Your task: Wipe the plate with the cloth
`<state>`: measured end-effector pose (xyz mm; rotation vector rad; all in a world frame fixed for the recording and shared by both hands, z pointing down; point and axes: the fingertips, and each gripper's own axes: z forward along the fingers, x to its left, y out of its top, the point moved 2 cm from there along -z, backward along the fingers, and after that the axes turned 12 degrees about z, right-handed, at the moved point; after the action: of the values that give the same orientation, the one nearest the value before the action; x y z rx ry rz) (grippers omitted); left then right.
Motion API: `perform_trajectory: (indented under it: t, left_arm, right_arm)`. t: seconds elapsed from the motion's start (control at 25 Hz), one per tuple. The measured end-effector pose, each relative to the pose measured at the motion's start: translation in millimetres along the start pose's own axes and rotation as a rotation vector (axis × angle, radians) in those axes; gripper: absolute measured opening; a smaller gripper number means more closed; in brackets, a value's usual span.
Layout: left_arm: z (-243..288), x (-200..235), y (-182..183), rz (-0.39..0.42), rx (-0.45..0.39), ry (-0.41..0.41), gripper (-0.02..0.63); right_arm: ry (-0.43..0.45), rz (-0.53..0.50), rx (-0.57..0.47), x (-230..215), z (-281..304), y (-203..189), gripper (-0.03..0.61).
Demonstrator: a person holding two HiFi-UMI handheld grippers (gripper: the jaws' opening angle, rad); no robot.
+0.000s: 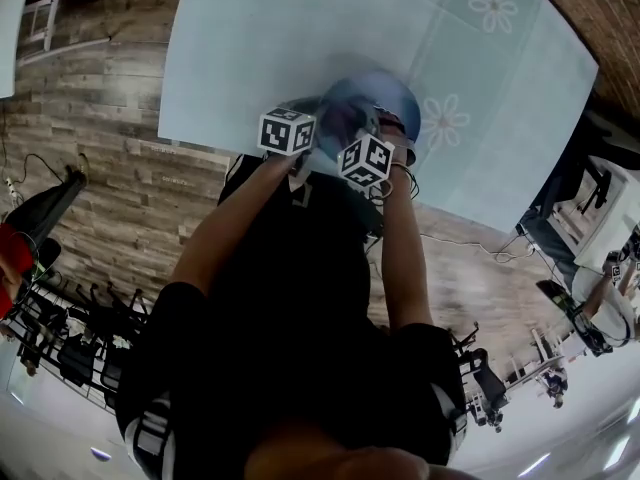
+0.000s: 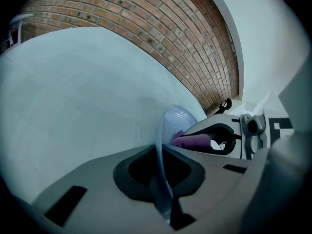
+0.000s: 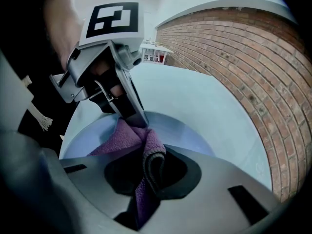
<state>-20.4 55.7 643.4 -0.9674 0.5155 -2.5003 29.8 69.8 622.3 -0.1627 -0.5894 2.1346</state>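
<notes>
left gripper (image 2: 163, 152) pinches the glossy blue plate (image 2: 178, 118), right gripper (image 3: 148, 152) clamps fuzzy purple cloth (image 3: 117, 141).

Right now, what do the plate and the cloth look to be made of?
Plate: pale blue, smooth, slightly translucent at its thin rim, so probably plastic, possibly glass. Cloth: purple with a fuzzy pile, likely microfibre or terry.

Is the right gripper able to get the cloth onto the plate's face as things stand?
Probably yes. The left gripper holds the plate only by its rim, leaving its face open to the right gripper, whose cloth already lies against it.
</notes>
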Motion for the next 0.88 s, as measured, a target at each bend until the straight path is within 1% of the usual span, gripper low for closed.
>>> perform_trajectory:
  t: [0.28,0.44,0.56,0.64,0.76,0.88]
  left_arm:
    - [1,3,-1,0.001,0.001,0.001,0.047]
    - [1,2,-2,0.003,-0.002,0.007,0.048]
    - [2,1,0,0.005,0.003,0.007,0.048]
    - [3,1,0,0.005,0.005,0.008,0.048]
    - [3,1,0,0.003,0.005,0.006,0.048]
    - [3,1,0,0.003,0.005,0.004,0.048]
  right_arm:
    - [-0.003,-0.013,-0.002,-14,6,2,0.071]
    - [-0.037,-0.013,-0.004,-27,7,2,0.071]
    - [-0.097,0.032,-0.007,-51,9,2,0.069]
    - [-0.108,0.063,-0.008,-65,10,3,0.069]
    - [-0.117,0.039,-0.009,-71,9,3,0.07]
    - [-0.156,0.002,-0.006,-77,6,-2,0.069]
